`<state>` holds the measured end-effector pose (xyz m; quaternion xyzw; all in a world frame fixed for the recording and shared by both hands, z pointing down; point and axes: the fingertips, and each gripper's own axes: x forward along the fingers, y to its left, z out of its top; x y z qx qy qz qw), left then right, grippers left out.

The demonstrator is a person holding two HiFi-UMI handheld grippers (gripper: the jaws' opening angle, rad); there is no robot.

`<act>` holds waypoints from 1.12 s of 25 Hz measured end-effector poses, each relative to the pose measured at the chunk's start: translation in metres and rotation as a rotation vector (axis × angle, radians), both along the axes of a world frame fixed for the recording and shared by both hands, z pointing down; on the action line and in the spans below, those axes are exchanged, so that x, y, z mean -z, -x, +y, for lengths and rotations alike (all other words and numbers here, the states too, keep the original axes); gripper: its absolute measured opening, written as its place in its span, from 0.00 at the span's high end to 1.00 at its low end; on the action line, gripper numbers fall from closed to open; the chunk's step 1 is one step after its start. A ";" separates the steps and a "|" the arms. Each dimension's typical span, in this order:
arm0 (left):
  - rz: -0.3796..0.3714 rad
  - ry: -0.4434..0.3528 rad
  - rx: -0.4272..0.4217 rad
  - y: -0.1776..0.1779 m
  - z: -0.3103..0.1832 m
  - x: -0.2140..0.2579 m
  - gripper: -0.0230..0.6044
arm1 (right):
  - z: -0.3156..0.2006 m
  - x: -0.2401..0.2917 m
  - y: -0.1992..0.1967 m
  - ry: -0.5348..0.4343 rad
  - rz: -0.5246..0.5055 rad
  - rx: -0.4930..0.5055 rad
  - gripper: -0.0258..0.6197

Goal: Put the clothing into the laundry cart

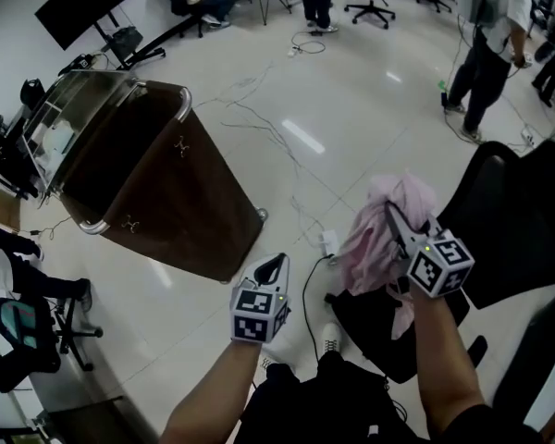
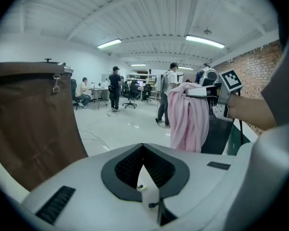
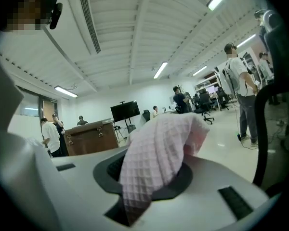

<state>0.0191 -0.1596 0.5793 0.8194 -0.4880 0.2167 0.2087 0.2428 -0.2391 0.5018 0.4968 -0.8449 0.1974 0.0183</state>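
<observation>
Pink waffle-weave clothing point(image 3: 156, 153) is hanging from your right gripper point(image 1: 395, 218), whose jaws are pinching a bunched fold of it. In the right gripper view the fabric is filling the gap between the pads and spilling over the front of them. In the head view you are holding the clothing point(image 1: 375, 243) up off the floor point(image 1: 351, 91), just in front of a black chair point(image 1: 518, 215), with its loose end drooping down beside your right forearm. Your left gripper point(image 1: 278, 261) is hovering lower and to the left. Its jaws are pressed together at the tips with nothing between them, as the left gripper view is showing point(image 2: 143, 145). The brown laundry cart point(image 1: 153, 174), with its chrome top rail, is standing well apart from the clothing, off to your left across the glossy white floor. From the left gripper view the cart's cloth wall point(image 2: 33, 124) is filling the left side, while the clothing point(image 2: 188, 119) is dangling at the right. Thin cables point(image 1: 259, 118) are trailing over the floor past the cart, and people point(image 1: 486, 54) are standing and sitting at the far end of the room.
</observation>
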 end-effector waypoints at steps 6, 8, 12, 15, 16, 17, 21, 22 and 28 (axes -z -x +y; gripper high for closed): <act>-0.024 -0.108 0.052 0.053 -0.008 0.057 0.96 | -0.010 0.097 0.049 -0.125 -0.035 0.070 0.80; -0.024 -0.134 0.071 0.068 -0.005 0.071 0.96 | -0.009 0.123 0.064 -0.149 -0.046 0.097 0.80; -0.023 -0.177 0.107 0.100 0.000 0.098 0.96 | -0.009 0.174 0.094 -0.203 -0.071 0.145 0.80; -0.022 -0.213 0.143 0.124 0.003 0.118 0.96 | -0.009 0.211 0.120 -0.258 -0.077 0.191 0.80; -0.019 -0.225 0.155 0.131 0.005 0.125 0.96 | -0.008 0.223 0.129 -0.275 -0.079 0.207 0.80; -0.018 -0.236 0.167 0.138 0.007 0.132 0.96 | -0.006 0.235 0.138 -0.291 -0.080 0.223 0.80; -0.017 -0.273 0.213 0.169 0.015 0.156 0.96 | 0.002 0.278 0.174 -0.347 -0.084 0.278 0.80; -0.018 -0.280 0.227 0.178 0.016 0.161 0.96 | 0.002 0.287 0.184 -0.358 -0.088 0.292 0.80; -0.036 -0.304 0.291 0.233 0.027 0.184 0.96 | 0.007 0.336 0.242 -0.412 -0.123 0.370 0.80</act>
